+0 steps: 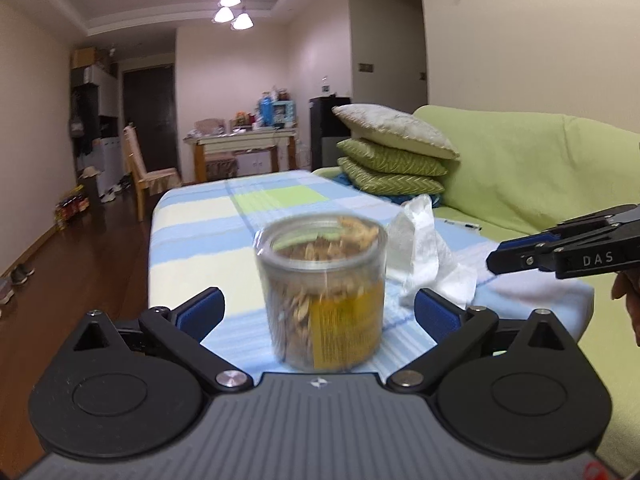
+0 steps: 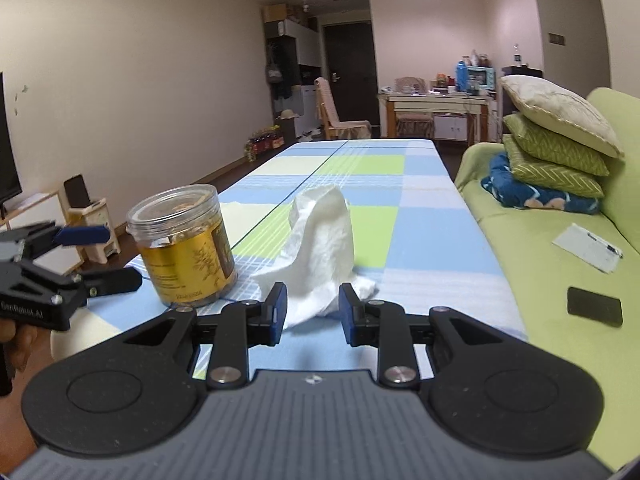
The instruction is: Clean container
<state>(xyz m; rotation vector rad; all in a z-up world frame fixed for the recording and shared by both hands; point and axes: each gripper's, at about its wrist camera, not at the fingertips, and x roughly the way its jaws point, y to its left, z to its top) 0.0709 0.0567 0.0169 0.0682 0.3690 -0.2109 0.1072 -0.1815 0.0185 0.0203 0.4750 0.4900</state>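
A clear plastic jar (image 1: 322, 292) with a gold label, lidless and filled with brown snacks, stands on the checked tablecloth (image 1: 208, 232). My left gripper (image 1: 320, 316) is open wide, with the jar between its blue pads (image 1: 200, 314) and a gap on each side. A crumpled white tissue (image 2: 324, 232) stands just right of the jar (image 2: 184, 244). My right gripper (image 2: 313, 308) is open, the tissue's lower end lying between its fingers. In the right wrist view the left gripper (image 2: 124, 256) comes in from the left. In the left wrist view the right gripper (image 1: 494, 258) shows side-on beside the tissue (image 1: 424, 256).
A green sofa (image 2: 540, 240) runs along the table's right side, with stacked cushions (image 2: 556, 148), a paper with a pen (image 2: 588, 248) and a dark phone (image 2: 595, 306) on it. The table's near edge lies just under both grippers. A small stand (image 2: 90, 224) is on the floor at left.
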